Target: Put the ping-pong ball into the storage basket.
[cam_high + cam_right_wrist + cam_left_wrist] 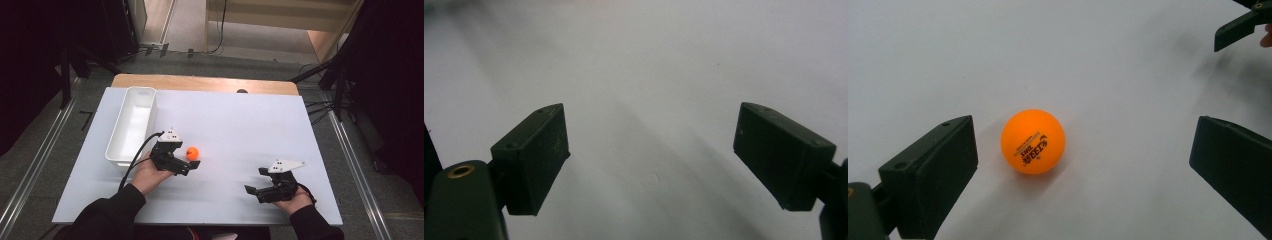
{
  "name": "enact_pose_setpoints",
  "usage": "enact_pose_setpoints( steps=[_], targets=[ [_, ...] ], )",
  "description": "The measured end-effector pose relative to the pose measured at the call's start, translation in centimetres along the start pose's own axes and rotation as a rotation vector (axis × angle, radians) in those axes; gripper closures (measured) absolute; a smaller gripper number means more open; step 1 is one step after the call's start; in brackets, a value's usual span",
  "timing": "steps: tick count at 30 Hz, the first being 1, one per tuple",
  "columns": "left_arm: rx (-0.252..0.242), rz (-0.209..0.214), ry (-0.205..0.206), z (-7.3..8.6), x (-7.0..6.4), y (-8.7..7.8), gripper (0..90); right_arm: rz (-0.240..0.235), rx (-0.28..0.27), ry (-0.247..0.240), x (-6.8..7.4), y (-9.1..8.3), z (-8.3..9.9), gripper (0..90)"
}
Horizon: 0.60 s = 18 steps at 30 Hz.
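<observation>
Orange ball [1033, 141] between the wide-spread left gripper [1083, 155] jaws (untouched), right gripper [651, 160] likewise wide.

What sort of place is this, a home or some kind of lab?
Most likely a lab or recording bay, not a home: a white-covered table stands between dark stands and loose floor cables, and bears a white bin and an orange ball.

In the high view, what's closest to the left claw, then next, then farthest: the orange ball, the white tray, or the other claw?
1. Orange ball, just right of the left claw.
2. White tray, up on its left.
3. Right claw, far across the table.
</observation>
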State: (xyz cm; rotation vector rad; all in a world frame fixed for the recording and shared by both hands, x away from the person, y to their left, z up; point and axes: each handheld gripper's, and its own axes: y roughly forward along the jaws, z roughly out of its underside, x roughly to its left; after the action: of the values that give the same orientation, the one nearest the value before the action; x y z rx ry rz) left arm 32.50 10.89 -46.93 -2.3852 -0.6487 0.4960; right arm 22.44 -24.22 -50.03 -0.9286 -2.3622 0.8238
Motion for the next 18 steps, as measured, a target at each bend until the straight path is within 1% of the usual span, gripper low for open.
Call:
enact_pose_setpoints(
  steps=[2,5,11,15,17,18],
  targets=[
    [0.000,0.000,0.002,-0.1,0.1,0.1,0.0,0.004,-0.010,0.002,0.0,0.0,0.0,13.3],
    [-0.003,-0.006,-0.004,-0.4,0.2,0.3,0.0,0.004,-0.010,0.001,-0.1,0.0,0.0,13.3],
    [-0.003,-0.020,-0.003,-0.7,0.5,0.8,0.0,0.002,-0.006,0.004,0.0,0.0,0.0,13.3],
    [-0.013,-0.018,-0.020,-1.0,0.7,1.1,0.0,0.003,-0.013,0.006,-0.1,0.0,0.0,13.3],
    [-0.004,-0.026,-0.012,-1.1,0.7,1.3,0.0,0.002,-0.012,0.007,-0.1,0.0,0.0,13.3],
    [-0.002,-0.022,-0.008,-1.2,0.8,1.4,0.0,0.002,-0.013,0.006,-0.1,0.0,0.0,13.3]
  ],
)
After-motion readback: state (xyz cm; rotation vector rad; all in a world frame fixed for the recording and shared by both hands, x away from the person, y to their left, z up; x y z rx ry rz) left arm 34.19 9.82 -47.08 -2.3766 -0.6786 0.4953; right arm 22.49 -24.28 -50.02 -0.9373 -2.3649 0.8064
